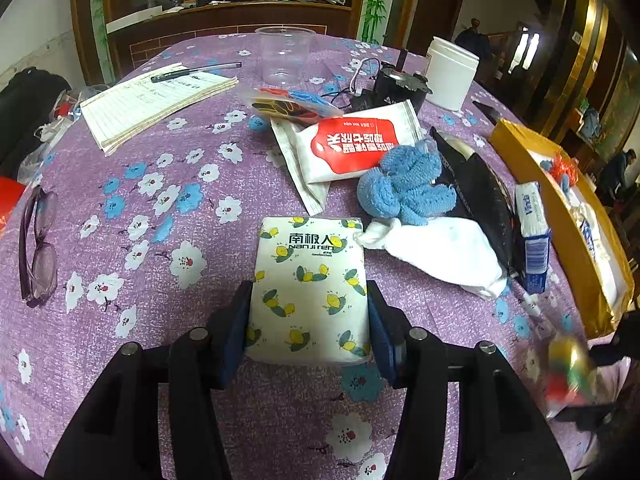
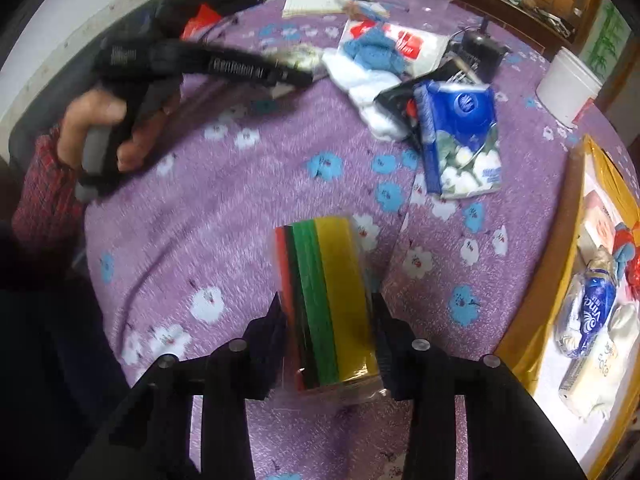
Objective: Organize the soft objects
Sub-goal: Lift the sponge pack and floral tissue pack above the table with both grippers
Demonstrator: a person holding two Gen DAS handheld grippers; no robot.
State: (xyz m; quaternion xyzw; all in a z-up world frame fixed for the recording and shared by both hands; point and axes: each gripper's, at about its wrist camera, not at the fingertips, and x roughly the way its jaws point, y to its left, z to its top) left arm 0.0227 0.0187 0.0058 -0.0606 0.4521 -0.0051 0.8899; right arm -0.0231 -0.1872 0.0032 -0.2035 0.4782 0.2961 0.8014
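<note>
We find the left gripper (image 1: 308, 320) clenched on the lemon-print tissue pack (image 1: 310, 280), which lies on the purple floral tablecloth (image 1: 160, 240). The right gripper (image 2: 328, 336) grasps the wrapped pack of coloured sponge cloths (image 2: 328, 300) just above the cloth. In our judgement, each pack should travel level, squeezed only lightly, and clear the rim of the gold tray (image 2: 532, 320) before release. That tray, at the table's right edge, already holds a blue tissue packet (image 2: 592, 312) and pale wrapped packs; a red-and-blue item beyond them we cannot identify.
</note>
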